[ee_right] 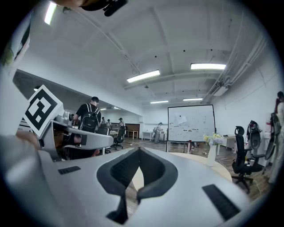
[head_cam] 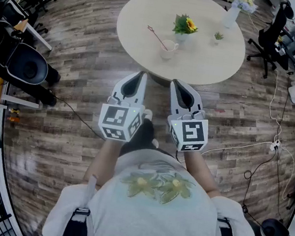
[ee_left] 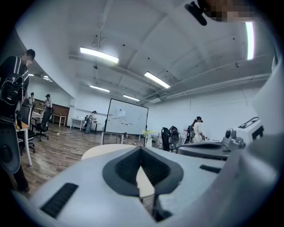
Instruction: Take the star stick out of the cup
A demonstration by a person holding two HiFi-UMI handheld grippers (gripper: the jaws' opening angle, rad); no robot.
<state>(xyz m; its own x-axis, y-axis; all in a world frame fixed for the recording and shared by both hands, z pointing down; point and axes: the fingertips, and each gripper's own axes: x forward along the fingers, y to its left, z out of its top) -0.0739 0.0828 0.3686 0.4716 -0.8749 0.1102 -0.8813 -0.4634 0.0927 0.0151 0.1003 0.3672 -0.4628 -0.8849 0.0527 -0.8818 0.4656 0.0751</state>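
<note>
Floorboards of dark wood fill most of the head view, and a round pale table stands on them. Only that view looks down on the tabletop. The two gripper views look level across the room and catch just the table's near edge past the jaws, plus ceiling lights and a whiteboard that the head view does not show. A black office chair stands right of the table. The left gripper and the right gripper are held side by side in front of the person, short of the table's near rim and well apart from everything on it. In its own view each claw is pressed together at the tips, with nothing between the pads. A white vase of flowers stands at the table's far right edge and also shows in the right gripper view. Near the table's middle is a potted sunflower, with a small green plant to its right. The cup sits just in front of the sunflower pot. The star stick stands in it, leaning away to the left, and shows in the head view alone.
</note>
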